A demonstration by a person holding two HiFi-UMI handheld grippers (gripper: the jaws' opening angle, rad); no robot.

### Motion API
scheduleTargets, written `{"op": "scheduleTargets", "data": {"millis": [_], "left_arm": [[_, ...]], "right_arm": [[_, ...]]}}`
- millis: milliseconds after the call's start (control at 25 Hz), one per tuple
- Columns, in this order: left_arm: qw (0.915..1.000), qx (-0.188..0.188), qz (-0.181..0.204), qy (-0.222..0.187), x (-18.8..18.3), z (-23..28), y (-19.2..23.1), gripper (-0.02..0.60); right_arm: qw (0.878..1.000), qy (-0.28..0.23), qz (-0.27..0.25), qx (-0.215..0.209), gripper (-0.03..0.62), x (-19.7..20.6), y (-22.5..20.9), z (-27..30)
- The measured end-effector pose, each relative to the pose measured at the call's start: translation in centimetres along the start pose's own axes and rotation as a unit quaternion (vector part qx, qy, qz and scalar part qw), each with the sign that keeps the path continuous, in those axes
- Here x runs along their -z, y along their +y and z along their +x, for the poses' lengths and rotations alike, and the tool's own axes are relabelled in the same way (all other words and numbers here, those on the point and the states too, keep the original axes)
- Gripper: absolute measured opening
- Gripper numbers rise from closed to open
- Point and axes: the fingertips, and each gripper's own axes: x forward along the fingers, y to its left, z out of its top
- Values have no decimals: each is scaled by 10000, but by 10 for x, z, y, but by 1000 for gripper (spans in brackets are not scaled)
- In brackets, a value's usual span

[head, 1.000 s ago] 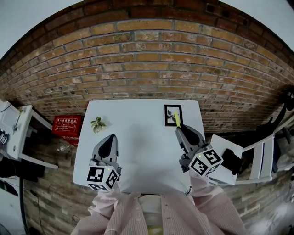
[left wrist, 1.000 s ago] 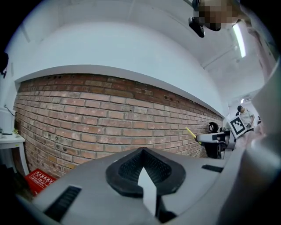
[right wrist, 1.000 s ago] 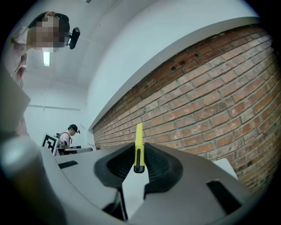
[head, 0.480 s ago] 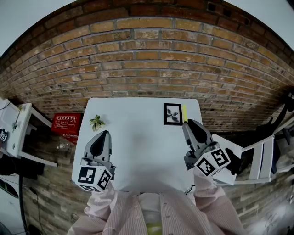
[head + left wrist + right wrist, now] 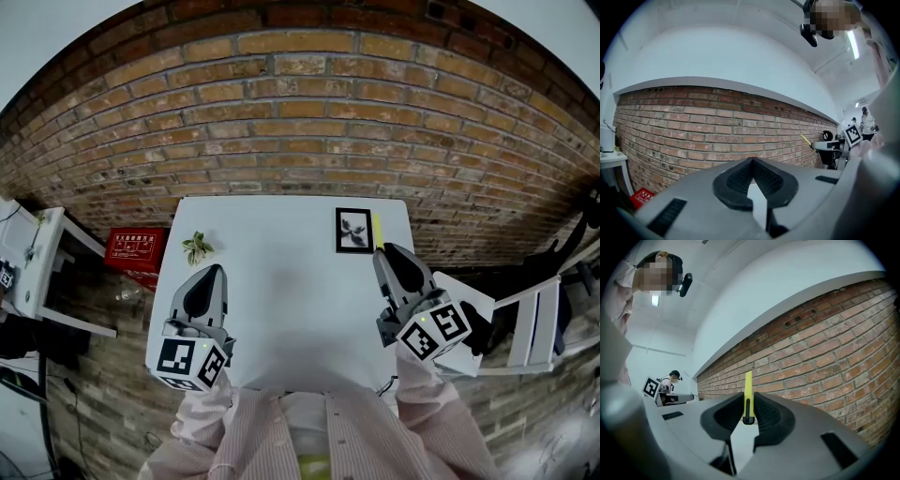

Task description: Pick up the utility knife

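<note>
The utility knife (image 5: 377,230) is a slim yellow one, and it sticks out forward from the tips of my right gripper (image 5: 384,253), which is shut on its black rear end. It hangs above the right side of the white table (image 5: 281,319). In the right gripper view the knife (image 5: 748,390) stands on edge between the two black pads of the right gripper (image 5: 748,417) and points at the brick wall. My left gripper (image 5: 208,274) is held over the table's left side. Its jaws (image 5: 751,161) are shut with nothing in them.
A black-framed picture (image 5: 353,231) lies on the table just left of the knife. A small green sprig (image 5: 198,248) lies at the table's far left. A red box (image 5: 137,249) sits on the floor to the left. White furniture (image 5: 525,319) stands to the right.
Both grippers have risen and drawn apart toward the table's sides, the right one with the knife still in it. Over the last half second nothing has moved.
</note>
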Motion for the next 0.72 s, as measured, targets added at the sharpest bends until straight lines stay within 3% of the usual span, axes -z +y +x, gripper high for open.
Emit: {"op": "scheduleTargets", "data": {"millis": [720], "left_arm": [[9998,122,-26,134,12,5,-3,-8]], "right_arm": [[9995,234,-188,-31,67,10,5,5]]}}
